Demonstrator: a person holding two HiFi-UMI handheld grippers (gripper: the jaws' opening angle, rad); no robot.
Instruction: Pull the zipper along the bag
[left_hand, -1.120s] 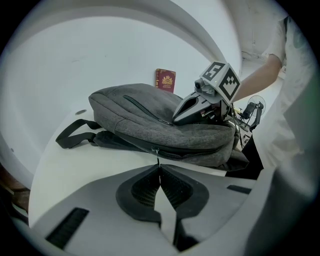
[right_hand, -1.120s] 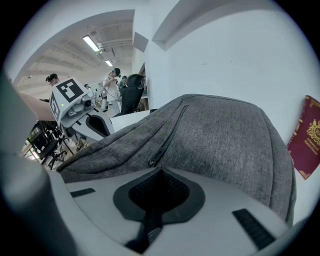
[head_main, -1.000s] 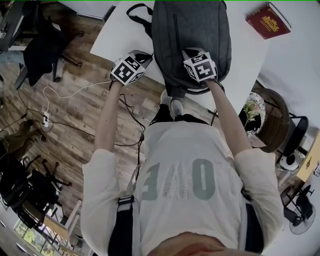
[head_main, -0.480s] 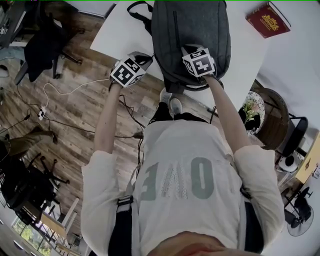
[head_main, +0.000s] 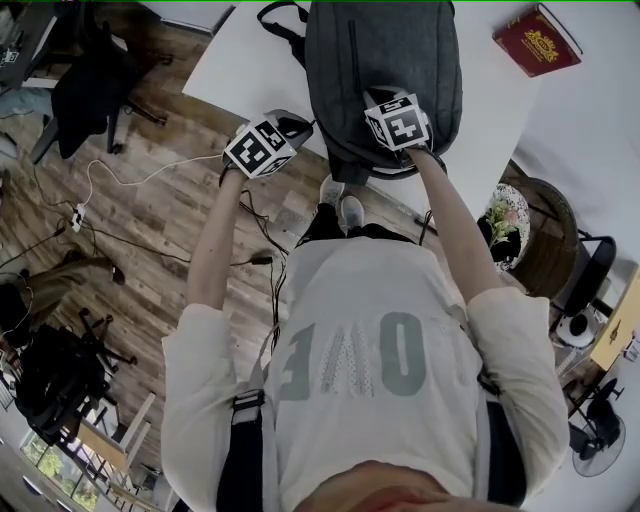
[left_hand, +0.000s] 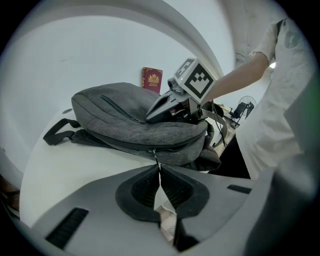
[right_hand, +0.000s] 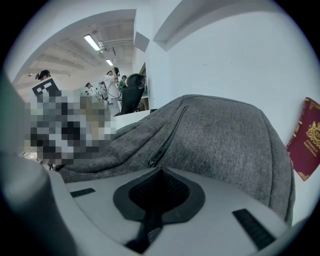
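Left gripper view looks across a white table (left_hand: 70, 165) at the grey bag (left_hand: 125, 107), which lies flat across the middle of the frame with its straps (left_hand: 57, 134) trailing to the left. The left gripper (left_hand: 160, 169) has its jaws pressed together on the thin zipper pull (left_hand: 157, 159). The pull hangs from the slider on the dark zipper line along the bag's near edge, just below the centre of the frame.

Right gripper view shows the right gripper (right_hand: 159, 171) with its jaws closed together and set against the bag's grey top fabric, just below a pocket zipper (right_hand: 165, 142). Whether a fold of cloth is caught between them is hard to tell. A red book (right_hand: 310, 137) stands at the right edge of that frame.

Head view puts the bag at the top centre, on the table, with the red book well apart from it in the upper right corner. The left gripper sits at the bag's lower left edge, by the table's border. The right gripper lies on top of the bag's near end. Wooden floor (head_main: 150, 220) fills the left side of the frame.
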